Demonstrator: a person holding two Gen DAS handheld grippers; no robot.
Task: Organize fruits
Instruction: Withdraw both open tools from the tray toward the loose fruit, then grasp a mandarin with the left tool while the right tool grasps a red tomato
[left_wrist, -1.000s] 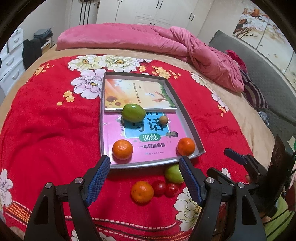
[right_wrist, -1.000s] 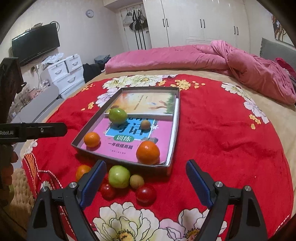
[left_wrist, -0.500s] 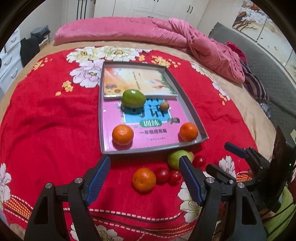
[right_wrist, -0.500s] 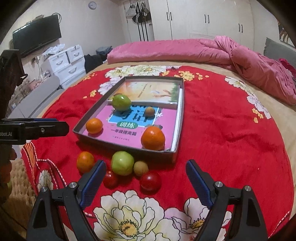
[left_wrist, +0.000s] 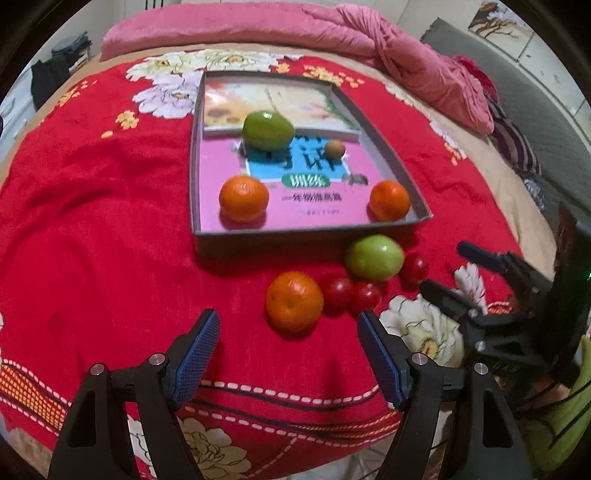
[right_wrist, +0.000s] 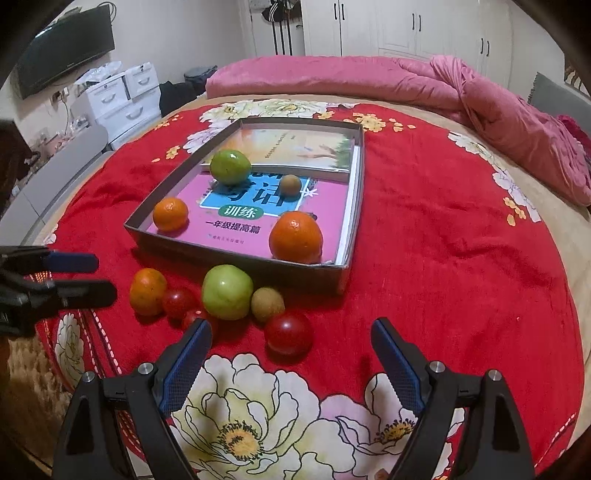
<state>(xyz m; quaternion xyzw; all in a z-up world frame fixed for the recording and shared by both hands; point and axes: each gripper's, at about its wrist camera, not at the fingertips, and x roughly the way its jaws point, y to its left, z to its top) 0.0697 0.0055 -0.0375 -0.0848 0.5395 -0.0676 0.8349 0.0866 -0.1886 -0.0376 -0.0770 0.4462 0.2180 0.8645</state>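
Fruit lies loose on the red flowered bedspread (right_wrist: 443, 258) at six o'clock of the shallow grey cardboard tray (right_wrist: 236, 258): an orange mandarin (left_wrist: 294, 301), a green apple (right_wrist: 227, 291), red cherry tomatoes (right_wrist: 289, 336). Left hand-held gripper (left_wrist: 286, 332) and right hand-held gripper (right_wrist: 291, 345) both hang above it, jaws apart and empty.

Left gripper (left_wrist: 288, 328) and right gripper (right_wrist: 291, 339), both angled downward, jaws wide apart, nothing between them.
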